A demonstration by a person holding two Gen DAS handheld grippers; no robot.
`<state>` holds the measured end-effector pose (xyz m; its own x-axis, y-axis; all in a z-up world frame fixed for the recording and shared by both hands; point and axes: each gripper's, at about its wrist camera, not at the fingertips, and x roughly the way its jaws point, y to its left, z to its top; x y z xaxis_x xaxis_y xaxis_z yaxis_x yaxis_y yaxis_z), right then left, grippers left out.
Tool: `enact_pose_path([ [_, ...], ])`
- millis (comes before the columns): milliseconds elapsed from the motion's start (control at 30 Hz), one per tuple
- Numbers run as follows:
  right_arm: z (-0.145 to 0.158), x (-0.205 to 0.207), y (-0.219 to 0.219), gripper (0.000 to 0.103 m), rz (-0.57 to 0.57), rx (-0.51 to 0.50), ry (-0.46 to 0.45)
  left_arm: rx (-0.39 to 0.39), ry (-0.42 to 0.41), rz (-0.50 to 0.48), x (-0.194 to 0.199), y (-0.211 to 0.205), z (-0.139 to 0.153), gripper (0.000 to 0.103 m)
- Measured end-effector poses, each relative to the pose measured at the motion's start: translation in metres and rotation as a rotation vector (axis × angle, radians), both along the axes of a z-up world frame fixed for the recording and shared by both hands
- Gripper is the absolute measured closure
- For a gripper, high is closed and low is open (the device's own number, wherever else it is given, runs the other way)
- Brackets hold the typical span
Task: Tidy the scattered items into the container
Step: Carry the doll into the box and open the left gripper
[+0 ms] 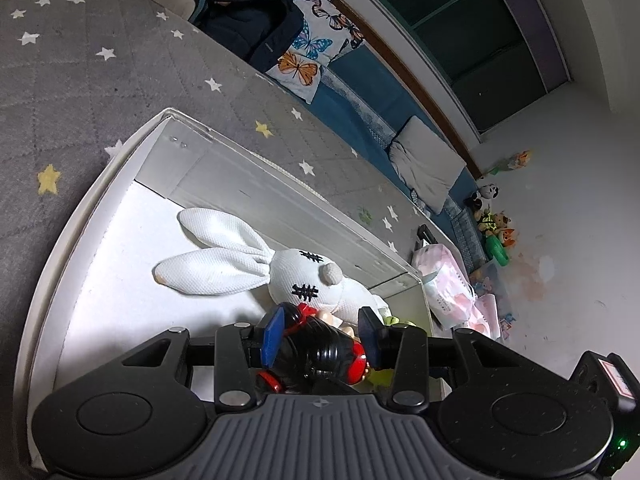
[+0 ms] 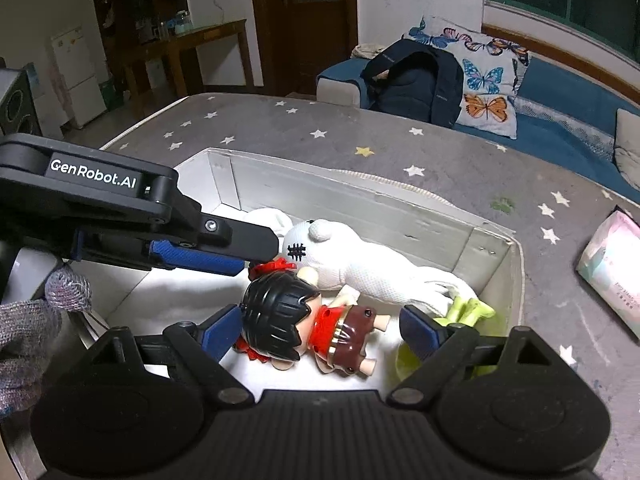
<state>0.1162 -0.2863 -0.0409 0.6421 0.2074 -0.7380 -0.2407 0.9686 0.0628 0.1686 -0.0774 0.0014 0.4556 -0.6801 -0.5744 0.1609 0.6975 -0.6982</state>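
A white open box (image 2: 360,200) stands on a grey star-patterned cover (image 2: 440,160). Inside lie a white plush rabbit (image 2: 380,272), a black-haired doll (image 2: 280,316) in a red top, and a green toy (image 2: 468,312). My right gripper (image 2: 320,330) is open, its blue pads on either side of the lying doll, the right pad well off it. My left gripper (image 2: 268,252) reaches in from the left, its tips by the doll's red bow. In the left wrist view the doll's head (image 1: 316,344) shows between that gripper's (image 1: 320,336) parted pads, with the rabbit (image 1: 304,276) beyond.
A pink tissue pack (image 2: 608,256) lies on the cover right of the box. A gloved hand (image 2: 36,328) holds the left gripper. A dark backpack (image 2: 416,80) and a butterfly pillow (image 2: 484,92) rest on the blue sofa behind. Small toys (image 1: 496,232) sit far right.
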Motion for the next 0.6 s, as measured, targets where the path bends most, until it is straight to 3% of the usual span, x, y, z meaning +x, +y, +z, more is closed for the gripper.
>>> enact_pose_path([
  [600,0.032,-0.085,0.006,0.015,0.001,0.053,-0.203,0.038,-0.135,-0.002,-0.064,0.011,0.036,0.06],
])
